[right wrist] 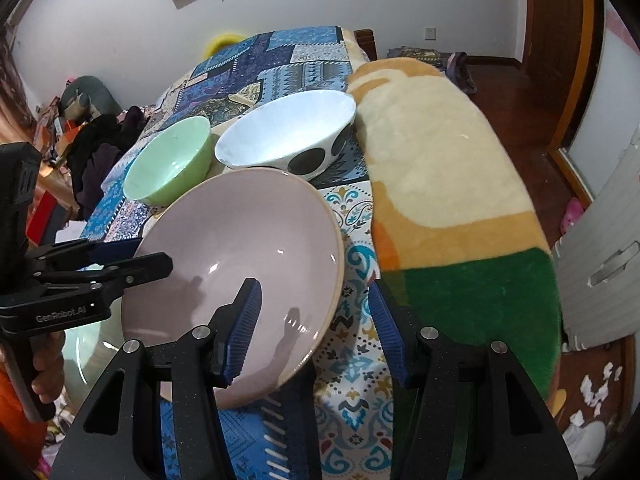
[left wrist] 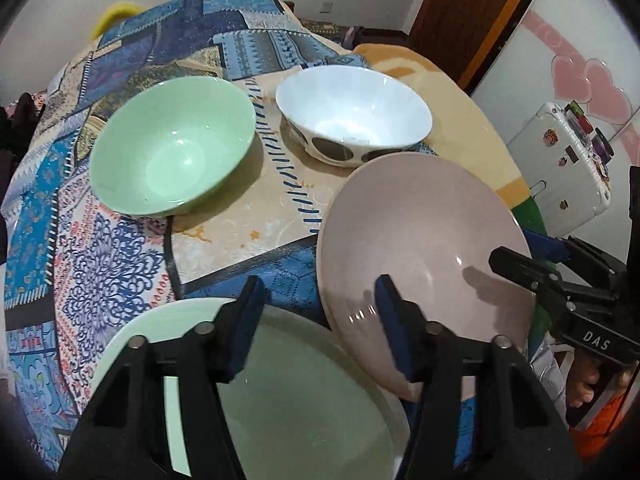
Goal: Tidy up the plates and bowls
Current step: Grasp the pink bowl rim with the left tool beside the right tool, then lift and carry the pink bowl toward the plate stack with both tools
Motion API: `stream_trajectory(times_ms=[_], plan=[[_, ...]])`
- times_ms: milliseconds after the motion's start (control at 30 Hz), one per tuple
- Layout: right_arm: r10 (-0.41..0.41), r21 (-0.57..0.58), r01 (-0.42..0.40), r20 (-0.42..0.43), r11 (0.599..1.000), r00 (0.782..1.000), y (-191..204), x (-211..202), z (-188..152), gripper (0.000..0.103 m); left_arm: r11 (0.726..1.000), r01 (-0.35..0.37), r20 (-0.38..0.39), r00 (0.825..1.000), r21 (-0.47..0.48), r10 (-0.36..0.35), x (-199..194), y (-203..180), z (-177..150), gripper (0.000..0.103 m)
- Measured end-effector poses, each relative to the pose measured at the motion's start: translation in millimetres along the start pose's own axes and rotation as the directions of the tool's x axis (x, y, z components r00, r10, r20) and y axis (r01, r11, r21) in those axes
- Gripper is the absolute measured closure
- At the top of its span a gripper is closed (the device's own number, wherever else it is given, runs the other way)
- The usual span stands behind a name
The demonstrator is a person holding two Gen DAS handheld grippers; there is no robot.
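A pink plate (left wrist: 420, 248) (right wrist: 240, 256) sits tilted, its near edge resting on a pale green plate (left wrist: 304, 400) (right wrist: 86, 348). A green bowl (left wrist: 172, 148) (right wrist: 170, 160) and a white bowl with dark spots (left wrist: 354, 114) (right wrist: 286, 134) stand behind on the patterned cloth. My left gripper (left wrist: 316, 320) is open above the green plate, its right finger over the pink plate's rim. My right gripper (right wrist: 316, 324) is open and straddles the pink plate's right rim. Each gripper shows in the other view, the right one (left wrist: 516, 264) and the left one (right wrist: 156, 262).
The dishes sit on a bed covered by a blue patchwork cloth (left wrist: 120, 264) (right wrist: 352, 392). A cream, orange and green blanket (right wrist: 448, 200) lies to the right. A white suitcase (left wrist: 560, 160) stands by the wardrobe. Clothes (right wrist: 100, 160) are piled at the left.
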State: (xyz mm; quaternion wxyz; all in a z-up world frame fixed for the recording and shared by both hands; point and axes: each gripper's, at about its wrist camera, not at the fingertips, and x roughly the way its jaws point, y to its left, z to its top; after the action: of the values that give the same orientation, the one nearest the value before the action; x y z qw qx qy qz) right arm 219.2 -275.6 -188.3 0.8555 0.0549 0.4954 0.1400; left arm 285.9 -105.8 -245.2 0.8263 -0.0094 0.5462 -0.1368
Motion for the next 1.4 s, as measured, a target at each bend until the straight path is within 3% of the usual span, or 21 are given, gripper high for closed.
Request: stream_trajectory(times_ms=[233,367,867,1400], plan=[[0.067,0.036,-0.066,-0.030,0.997,0.997,-4,10,-1,0.077,1.000,0.024,-0.025,0.999,0.010,-0.024,11,-4,2,0.073],[0.057,0.042,-0.056,-0.013,0.998,0.998,-5,9,-4,0.083,0.999,0.047,-0.040,0.998,0.009,-0.047,15,-7,2,0.084],[0.048,0.056,-0.048,0.002,0.997,0.999,0,-7,-1,0.086,0.999,0.044,-0.008,0.999,-0.003,-0.044,-3,-14,0,0.084],[0.081,-0.014,-0.080,0.097,0.997,0.992,52,-48,7,0.086,0.998,0.057,0.123,0.991,-0.021,-0.054,-81,-1,-18,0.084]])
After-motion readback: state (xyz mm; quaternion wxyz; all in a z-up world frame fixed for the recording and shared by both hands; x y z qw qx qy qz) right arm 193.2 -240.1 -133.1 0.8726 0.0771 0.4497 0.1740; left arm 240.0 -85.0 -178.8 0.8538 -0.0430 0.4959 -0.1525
